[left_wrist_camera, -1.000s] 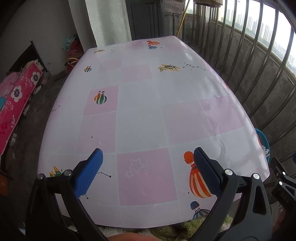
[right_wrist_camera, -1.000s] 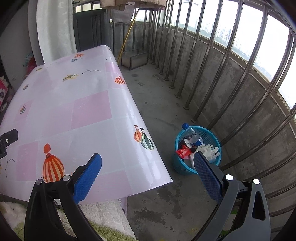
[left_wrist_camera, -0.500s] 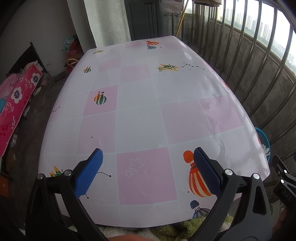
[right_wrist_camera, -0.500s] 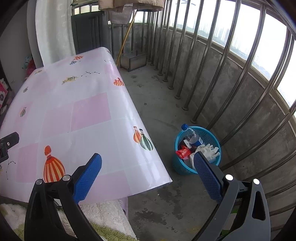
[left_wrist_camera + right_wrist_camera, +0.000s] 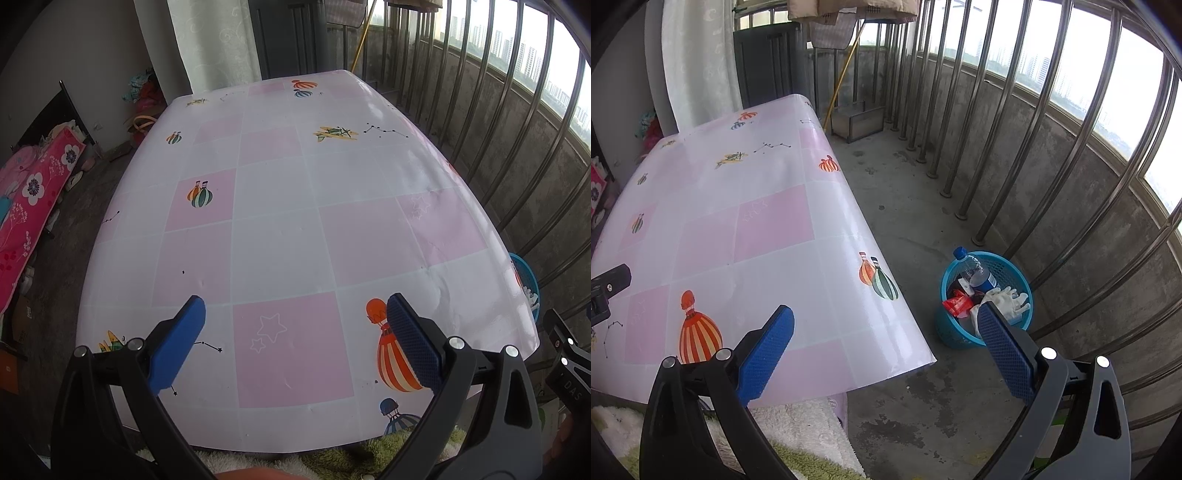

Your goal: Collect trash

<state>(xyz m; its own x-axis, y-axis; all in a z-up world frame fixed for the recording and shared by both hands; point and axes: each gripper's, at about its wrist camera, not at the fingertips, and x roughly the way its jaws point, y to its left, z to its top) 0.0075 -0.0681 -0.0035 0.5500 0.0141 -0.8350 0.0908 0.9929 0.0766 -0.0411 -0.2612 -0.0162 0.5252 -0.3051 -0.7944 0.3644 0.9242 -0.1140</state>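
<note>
A blue plastic basket [image 5: 1004, 264] stands on the concrete floor right of the table. It holds a plastic bottle [image 5: 975, 271], a red wrapper [image 5: 956, 304] and a white glove [image 5: 1010, 299]. The basket's rim [image 5: 526, 273] peeks past the table's right edge in the left wrist view. My left gripper [image 5: 295, 314] is open and empty above the near end of the table [image 5: 280, 206]. My right gripper [image 5: 886, 321] is open and empty, held over the table's near right corner [image 5: 905, 347], left of the basket.
The table wears a pink and white cloth with balloon prints. A steel railing [image 5: 1027, 122] and low concrete wall run along the right. A metal frame [image 5: 857, 120] and broom stick stand at the far end. A pink floral quilt [image 5: 26, 199] lies to the left.
Both views have drifted slightly; the grippers stay open and empty. Nothing on the table or in the basket has moved.
</note>
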